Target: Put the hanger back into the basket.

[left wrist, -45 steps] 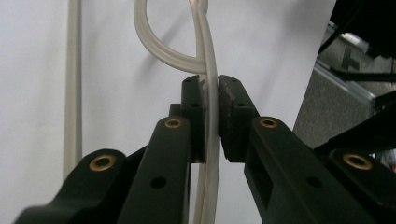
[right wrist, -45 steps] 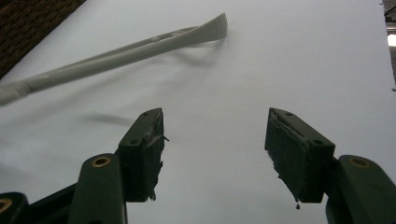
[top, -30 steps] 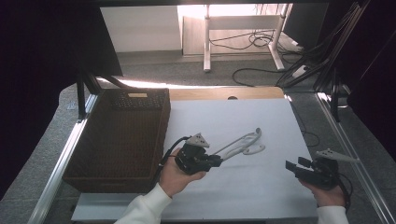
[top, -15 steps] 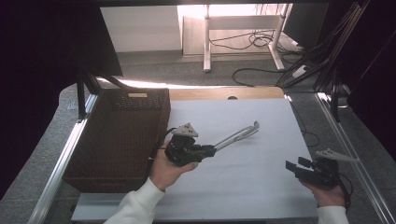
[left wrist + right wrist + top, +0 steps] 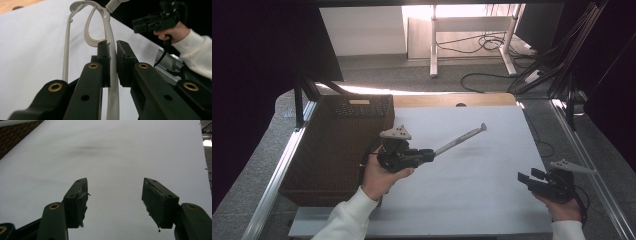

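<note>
A dark woven basket (image 5: 332,145) stands at the left edge of the table (image 5: 492,200), just beside the left hand-held gripper (image 5: 429,154) on its outer side. Its inside is dark in the high view, and whether anything lies in it cannot be told.

The left hand-held gripper is closed on a pale plastic clothes hanger (image 5: 460,139), its two black pads pinching one thin bar of it. In the left gripper view the hanger (image 5: 87,32) runs straight ahead out of the jaws, the bar passing between the pads and the curved frame looping beyond them, with the neck at the far end. In the high view the hanger is seen edge-on as a slim line, its long axis slanting away from the gripper toward the far right of the table, clear of the white surface, and a faint shadow lies below it.

The right hand-held gripper (image 5: 524,179) sits well apart, near the right front corner, with jaws spread wide and nothing between them above the bare white surface (image 5: 112,157).
</note>
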### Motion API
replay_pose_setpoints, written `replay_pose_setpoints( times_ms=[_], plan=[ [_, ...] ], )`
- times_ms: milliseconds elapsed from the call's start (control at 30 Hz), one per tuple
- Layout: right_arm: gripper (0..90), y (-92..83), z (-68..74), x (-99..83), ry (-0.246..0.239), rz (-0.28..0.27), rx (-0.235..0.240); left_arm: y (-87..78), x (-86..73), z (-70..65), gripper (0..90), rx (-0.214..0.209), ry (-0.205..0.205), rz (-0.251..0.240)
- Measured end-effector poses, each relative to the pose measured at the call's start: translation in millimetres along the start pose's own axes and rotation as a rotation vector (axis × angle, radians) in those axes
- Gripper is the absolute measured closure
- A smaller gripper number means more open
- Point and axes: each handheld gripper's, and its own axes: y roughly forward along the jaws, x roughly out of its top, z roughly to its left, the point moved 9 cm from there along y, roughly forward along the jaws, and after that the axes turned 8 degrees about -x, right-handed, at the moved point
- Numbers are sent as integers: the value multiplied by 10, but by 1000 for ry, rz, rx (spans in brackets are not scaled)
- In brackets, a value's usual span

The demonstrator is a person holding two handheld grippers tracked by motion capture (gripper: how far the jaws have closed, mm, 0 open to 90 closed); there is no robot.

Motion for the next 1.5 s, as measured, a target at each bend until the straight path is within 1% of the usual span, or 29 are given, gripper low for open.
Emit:
replay_pose_setpoints(
  times_ms=[167, 267, 433, 533, 700, 933, 1133, 1500],
  plan=[
    [375, 1, 9, 7, -4, -6, 2, -165, 65, 26, 826, 4, 1, -22],
    [375, 1, 18, 6, -9, -4, 3, -298, 109, 53, 826, 15, 4, -38],
    [369, 2, 40, 15, -18, -11, 14, -485, 140, 98, 826, 23, 4, -62],
    [360, 7, 51, 17, -23, -13, 18, -589, 148, 134, 826, 30, -1, -80],
    [347, 16, 64, 10, -36, -6, 17, -716, 163, 171, 826, 34, -14, -109],
    [347, 14, 65, 12, -35, -8, 17, -872, 159, 217, 826, 43, -21, -134],
    [347, 22, 72, 10, -38, -6, 20, -1017, 137, 271, 826, 60, -27, -152],
    [344, 29, 80, 10, -39, -6, 18, -1344, 66, 364, 826, 89, -44, -200]
  ],
)
